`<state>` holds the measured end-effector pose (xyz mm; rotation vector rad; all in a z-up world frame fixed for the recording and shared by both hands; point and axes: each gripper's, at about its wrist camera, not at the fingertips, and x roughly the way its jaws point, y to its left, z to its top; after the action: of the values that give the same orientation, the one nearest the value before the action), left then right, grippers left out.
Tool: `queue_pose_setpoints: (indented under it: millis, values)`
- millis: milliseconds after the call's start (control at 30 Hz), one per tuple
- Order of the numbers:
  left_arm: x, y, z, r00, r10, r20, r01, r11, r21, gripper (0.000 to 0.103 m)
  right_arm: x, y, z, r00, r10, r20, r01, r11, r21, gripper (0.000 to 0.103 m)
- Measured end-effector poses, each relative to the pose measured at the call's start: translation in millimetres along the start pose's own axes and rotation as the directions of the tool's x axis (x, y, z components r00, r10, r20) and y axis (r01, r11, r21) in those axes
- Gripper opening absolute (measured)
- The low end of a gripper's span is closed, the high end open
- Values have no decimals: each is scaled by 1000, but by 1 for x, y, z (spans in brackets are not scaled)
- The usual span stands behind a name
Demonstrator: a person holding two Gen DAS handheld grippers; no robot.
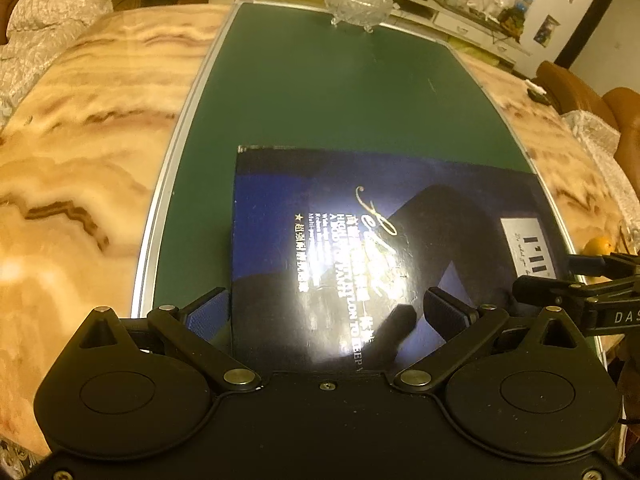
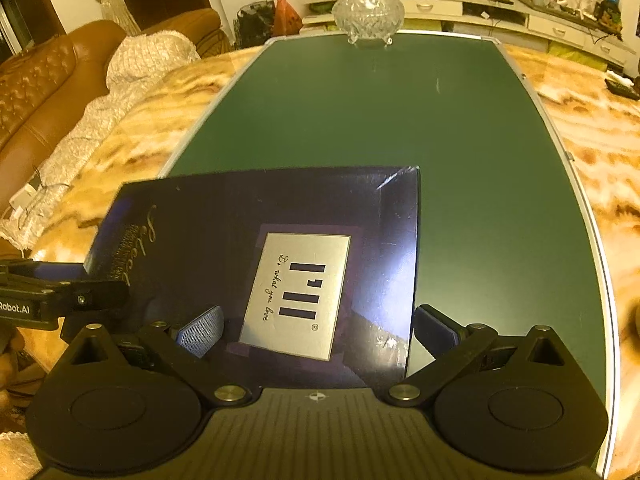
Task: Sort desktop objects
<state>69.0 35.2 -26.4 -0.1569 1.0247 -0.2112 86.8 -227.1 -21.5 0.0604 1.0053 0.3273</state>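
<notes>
A flat dark blue box lies on the near end of a green board, its lid printed with gold script, white lettering and a silver label. The box sits nearer the board's right edge in the left wrist view, and its far corners stay inside the board's silver frame.

Both tools hang low over the near side of the box. The left gripper has its jaws spread wide, one finger past the box's left edge and one over the lid, holding nothing. The right gripper is likewise spread, one pad over the lid and one just past the box's right edge, holding nothing.

Beyond the box the green board is bare up to a footed cut-glass bowl standing at its far edge. The board rests on a glossy marble-patterned table, with wide bare margins on both sides. An orange fruit sits at the table's right. A brown leather sofa with a pale throw stands left, and a white cabinet lines the far wall.
</notes>
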Motion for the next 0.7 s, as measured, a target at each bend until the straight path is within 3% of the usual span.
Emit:
queue_pose_setpoints:
  millis: [700]
  values:
    - [14,-8,-6,999,34,-19,-33,997,66,103,23,-6,-11,998,-4,-55,4,1000,-12,103]
